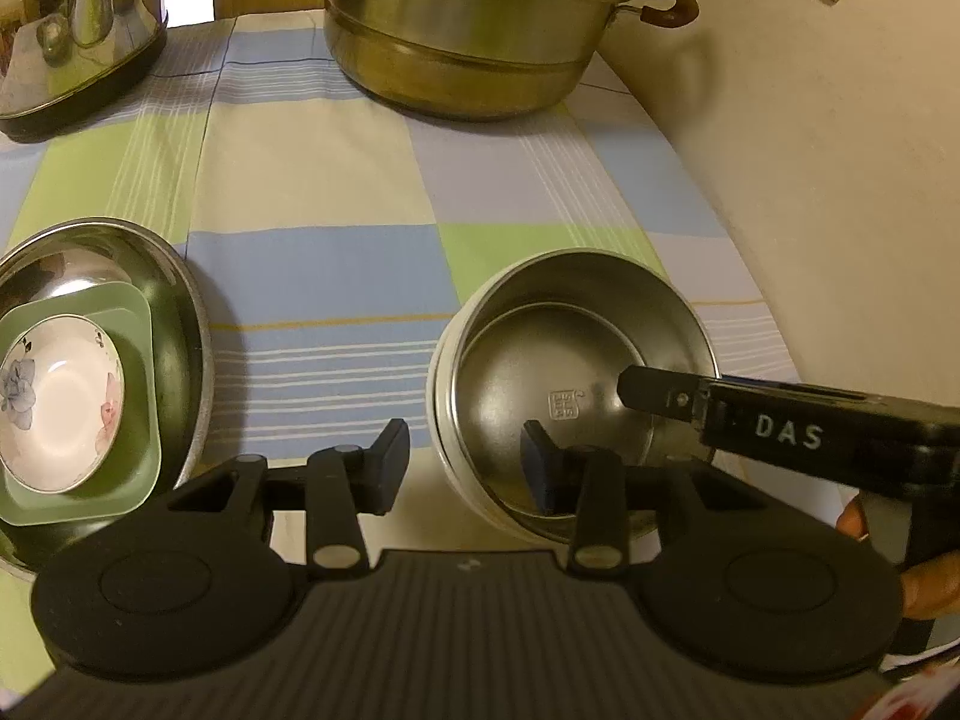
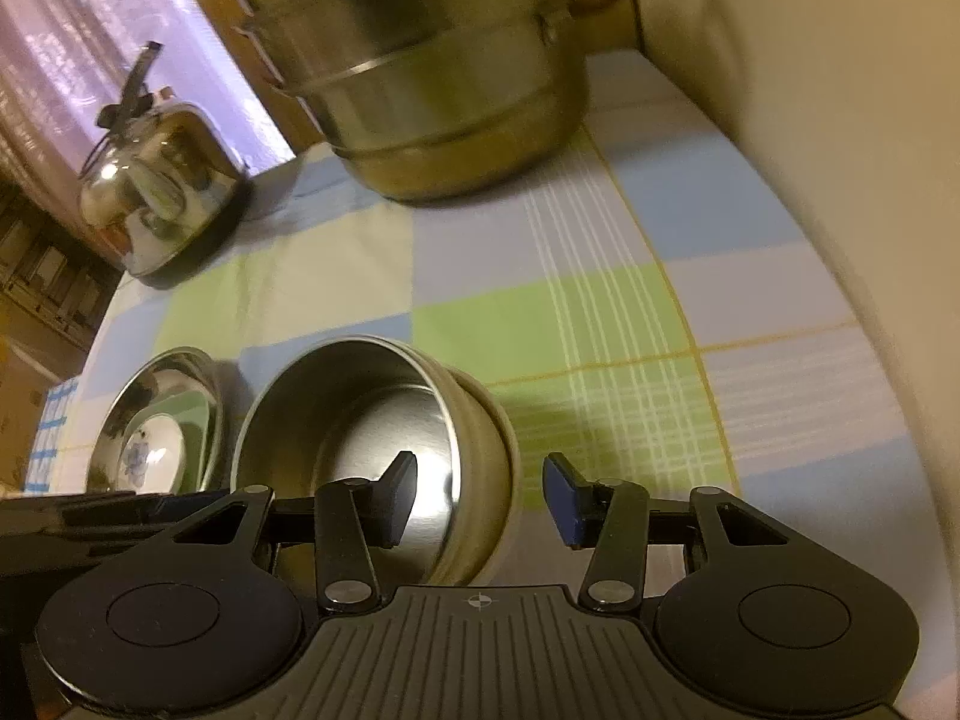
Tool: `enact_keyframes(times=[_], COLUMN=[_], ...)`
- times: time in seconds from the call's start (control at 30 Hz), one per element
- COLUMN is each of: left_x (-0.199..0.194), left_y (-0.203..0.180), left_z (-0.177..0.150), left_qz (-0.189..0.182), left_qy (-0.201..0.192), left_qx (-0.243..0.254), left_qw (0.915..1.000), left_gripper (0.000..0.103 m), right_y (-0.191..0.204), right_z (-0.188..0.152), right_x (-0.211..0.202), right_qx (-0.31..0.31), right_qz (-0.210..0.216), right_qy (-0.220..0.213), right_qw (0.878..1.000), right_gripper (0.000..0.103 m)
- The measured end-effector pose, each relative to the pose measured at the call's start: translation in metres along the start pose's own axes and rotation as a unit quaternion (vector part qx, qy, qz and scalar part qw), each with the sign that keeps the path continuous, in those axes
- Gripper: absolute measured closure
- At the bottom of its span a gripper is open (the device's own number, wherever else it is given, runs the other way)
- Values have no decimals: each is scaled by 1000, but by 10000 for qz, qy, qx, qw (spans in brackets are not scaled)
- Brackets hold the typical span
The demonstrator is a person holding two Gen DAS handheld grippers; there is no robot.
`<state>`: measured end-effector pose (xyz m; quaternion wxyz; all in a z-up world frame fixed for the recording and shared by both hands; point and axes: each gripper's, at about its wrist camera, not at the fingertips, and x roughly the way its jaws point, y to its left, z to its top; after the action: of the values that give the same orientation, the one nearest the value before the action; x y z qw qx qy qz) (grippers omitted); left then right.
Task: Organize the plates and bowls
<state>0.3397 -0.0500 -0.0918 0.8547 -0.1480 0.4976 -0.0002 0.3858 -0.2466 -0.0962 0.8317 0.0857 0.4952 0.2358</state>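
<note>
Dim, warm yellowish indoor light, with soft shadows falling beside the stacked steel bowls (image 1: 576, 396). Bright glare on the kettle (image 2: 162, 180) left of the steamer pot (image 2: 420, 72). Motion-blurred around that pot, strongly bent toward the fisheye edges.

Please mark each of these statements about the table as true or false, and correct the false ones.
1. A flowered dish sits inside a green square dish. True.
2. The steel bowl near the grippers holds soup. False: nothing is in it except gripper fingers reaching inside.
3. Both the left gripper and the right gripper are open. True.
4. The kettle stands on top of the steamer pot. False: it stands apart from the pot, on the checked cloth.
5. The green dish lies on the bare cloth. False: it lies in a steel basin.
</note>
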Motion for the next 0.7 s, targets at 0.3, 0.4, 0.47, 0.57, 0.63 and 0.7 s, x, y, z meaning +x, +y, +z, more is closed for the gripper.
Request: enact_keyframes(times=[0.3, 0.4, 0.47, 0.57, 0.63, 0.7], left_x=[2, -2, -7, -15, -20, -23], left_y=[-2, 5, 15, 31, 40, 48], left_z=[-6, -9, -11, -16, -19, -22], left_qz=[69, 211, 305, 423, 510, 599], left_qy=[-13, -31, -41, -48, -71, -94], left_qx=[-96, -206, -346, -568, -675, -763], left_qw=[9999, 9996, 9989, 9975, 9964, 9952], left_gripper=[75, 75, 75, 75, 75, 75], right_y=[0, 11, 21, 38, 49, 60], right_z=[7, 8, 7, 5, 4, 2], right_x=[7, 12, 15, 21, 25, 28], right_qx=[53, -53, -169, -364, -477, -585], right_qz=[-26, 15, 87, 202, 256, 309], right_qy=[211, 309, 387, 478, 529, 586], right_qw=[9998, 9995, 9991, 9980, 9971, 9961], right_gripper=[75, 76, 76, 76, 76, 76])
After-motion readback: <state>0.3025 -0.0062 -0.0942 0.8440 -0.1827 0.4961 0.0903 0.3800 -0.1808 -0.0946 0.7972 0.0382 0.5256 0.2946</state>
